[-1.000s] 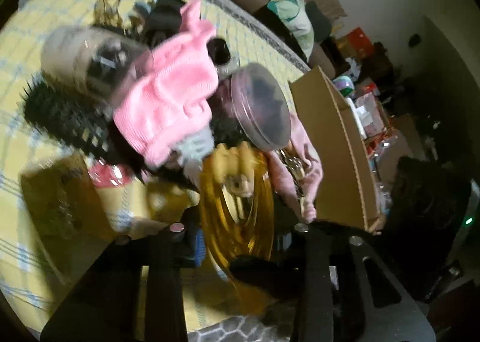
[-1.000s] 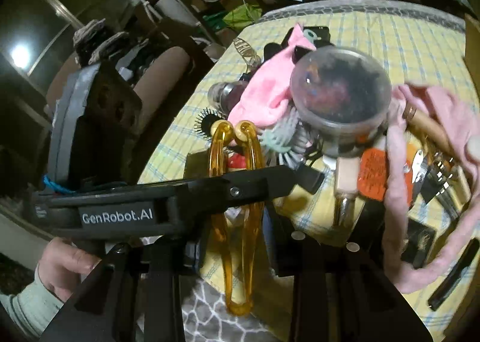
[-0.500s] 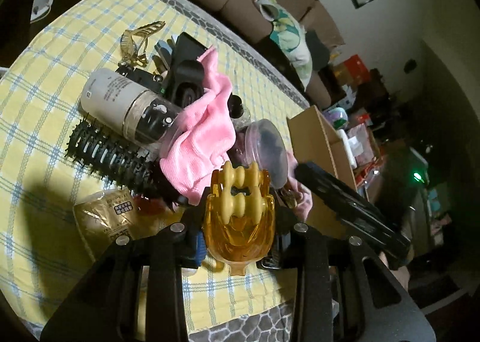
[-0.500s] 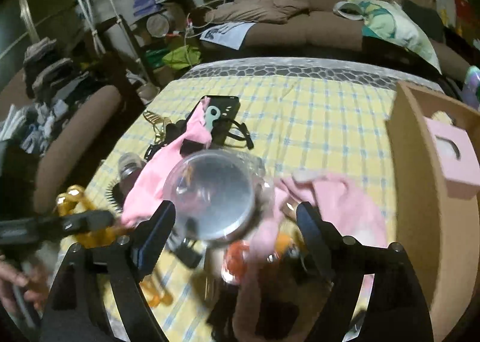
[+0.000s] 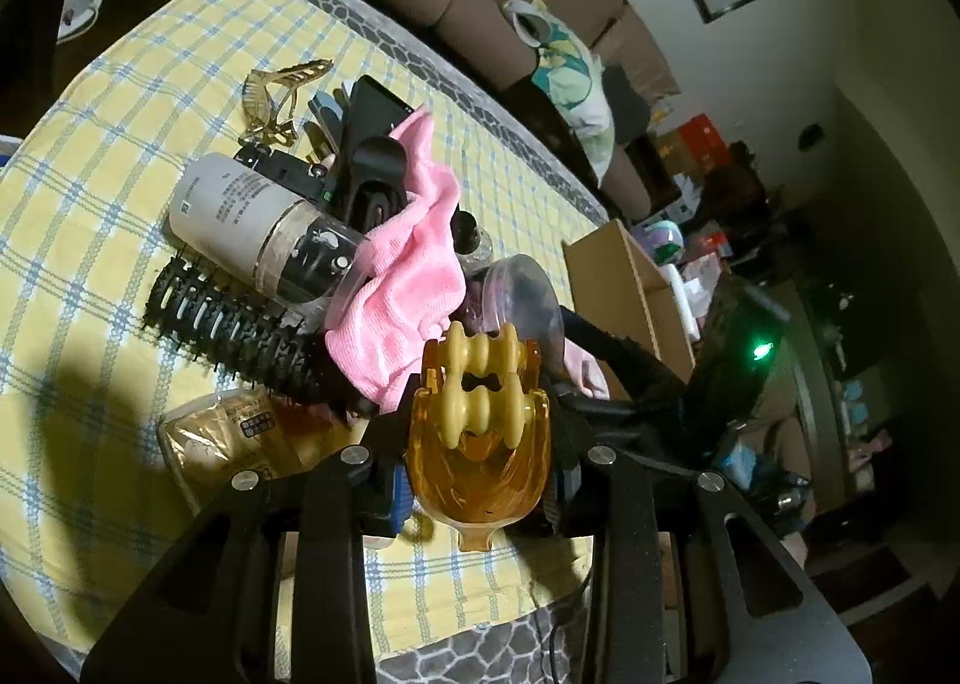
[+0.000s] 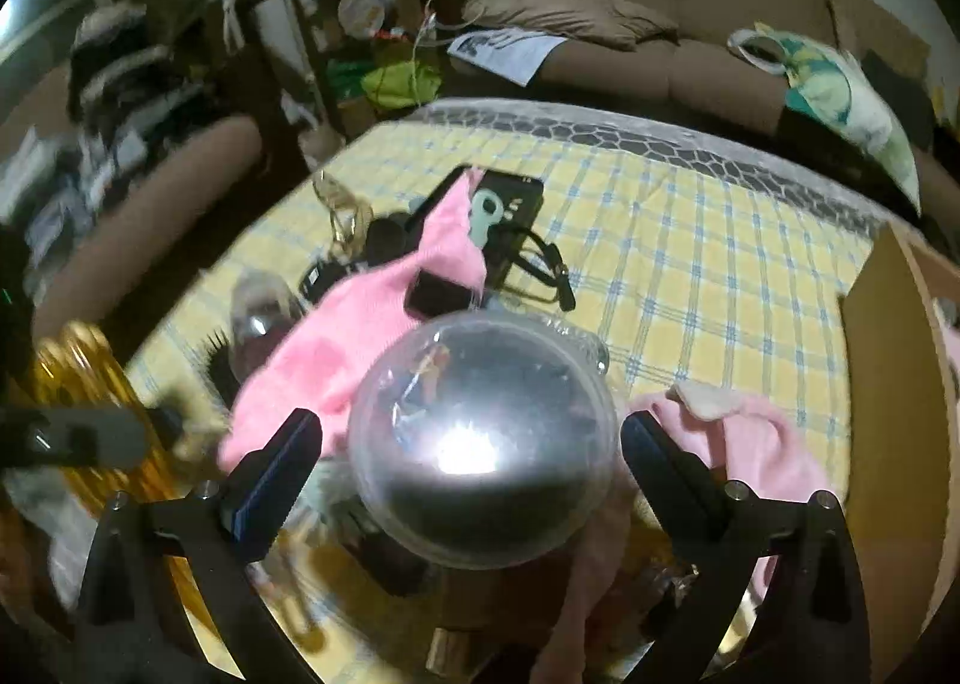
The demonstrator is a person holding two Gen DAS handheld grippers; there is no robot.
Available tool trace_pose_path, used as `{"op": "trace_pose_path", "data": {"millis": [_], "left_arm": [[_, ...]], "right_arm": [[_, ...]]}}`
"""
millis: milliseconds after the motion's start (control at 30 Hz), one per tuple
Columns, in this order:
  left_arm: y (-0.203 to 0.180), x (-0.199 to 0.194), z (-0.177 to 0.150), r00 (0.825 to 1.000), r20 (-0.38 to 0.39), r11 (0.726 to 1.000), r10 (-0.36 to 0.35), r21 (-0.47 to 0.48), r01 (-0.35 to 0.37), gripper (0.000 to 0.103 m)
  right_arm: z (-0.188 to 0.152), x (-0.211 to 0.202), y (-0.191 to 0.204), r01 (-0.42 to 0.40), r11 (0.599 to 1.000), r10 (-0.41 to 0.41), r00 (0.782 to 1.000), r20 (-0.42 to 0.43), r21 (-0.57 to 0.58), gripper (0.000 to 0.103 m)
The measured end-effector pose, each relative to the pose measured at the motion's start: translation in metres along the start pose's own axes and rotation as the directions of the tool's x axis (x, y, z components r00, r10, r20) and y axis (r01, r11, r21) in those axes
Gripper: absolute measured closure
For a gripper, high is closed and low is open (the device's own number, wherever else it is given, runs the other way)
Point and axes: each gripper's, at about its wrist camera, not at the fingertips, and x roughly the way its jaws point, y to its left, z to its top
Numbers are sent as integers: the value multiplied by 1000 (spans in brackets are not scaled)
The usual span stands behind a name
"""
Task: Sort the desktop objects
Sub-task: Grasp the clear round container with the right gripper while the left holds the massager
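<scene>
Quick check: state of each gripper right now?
Left gripper: shut on the amber hair claw clip.
Right gripper: jaws opening, straddling the clear round container, not gripping.

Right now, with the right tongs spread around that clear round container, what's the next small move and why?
Probably ease the right tongs a little further down around the clear round container, then close. Its jaws are opening, one on each side of it, not touching. The left tongs already hold the amber hair claw.

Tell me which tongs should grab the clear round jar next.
Right. The right tongs are opening with the jar framed between them, not yet gripped. The left tongs are shut on the amber clip.
</scene>
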Motion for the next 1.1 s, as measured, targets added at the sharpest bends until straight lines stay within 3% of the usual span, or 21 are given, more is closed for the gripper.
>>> {"op": "trace_pose_path", "data": {"millis": [100, 133, 200, 300, 500, 667, 833, 933, 1100], "left_arm": [[0, -1, 0, 1000, 0, 1000, -3, 0, 3, 73], [0, 0, 0, 1000, 0, 1000, -4, -1, 4, 73], [0, 0, 0, 1000, 0, 1000, -5, -2, 5, 73], [-2, 1, 0, 1000, -1, 1000, -10, 0, 10, 73], [-20, 5, -5, 999, -13, 998, -52, 25, 53, 73], [-54, 7, -18, 988, -44, 987, -147, 54, 149, 73], [-101, 22, -35, 982, -86, 977, -169, 114, 178, 73], [-124, 32, -42, 975, -107, 972, -194, 113, 206, 73], [-159, 48, -55, 971, -139, 967, -197, 133, 215, 73]], "right_arm": [[-3, 12, 9, 51, 997, -53, 998, -24, -61, 2], [-4, 14, 8, 61, 996, -63, 998, -19, -64, 7], [-2, 9, 4, 43, 998, -43, 999, -3, -42, 16], [1, -7, -7, 0, 1000, 0, 1000, 7, 9, 17], [11, -81, -35, -74, 994, 67, 995, 79, 85, 17], [10, -169, -75, -129, 981, 109, 984, 139, 146, 17], [-19, -229, -122, 29, 987, -46, 993, 108, 157, 17], [-52, -231, -157, 82, 970, -94, 995, 40, 229, 17], [-101, -213, -192, 113, 944, -106, 994, -41, 309, 17]]}}
